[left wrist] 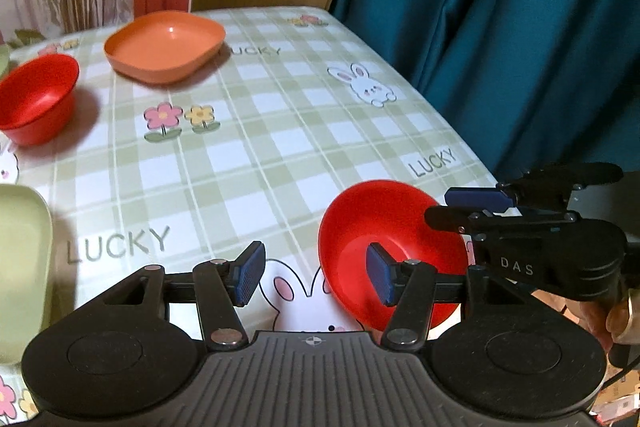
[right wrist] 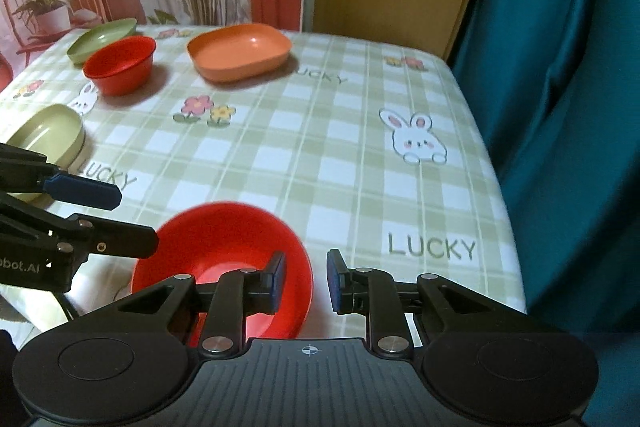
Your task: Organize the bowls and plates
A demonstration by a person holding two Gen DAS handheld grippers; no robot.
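The near red bowl (right wrist: 222, 267) is seen tilted on the checked tablecloth (right wrist: 320, 155), and its rim is straddled by the right gripper (right wrist: 306, 281): the left finger is set inside the bowl, the right finger outside the wall, with a narrow gap kept and the pads not visibly pressed on the rim. The left gripper (left wrist: 316, 275) is held about half open and empty, its right pad (left wrist: 380, 275) in front of the same bowl. The bowl is judged light, stiff, smooth plastic, likely slippery, so the thin rim is best pinched squarely. Beyond the fingers, a pale green dish (right wrist: 46, 133), a second red bowl (right wrist: 120, 65), an orange square plate (right wrist: 240, 53) and a green plate (right wrist: 100, 39) are laid out.
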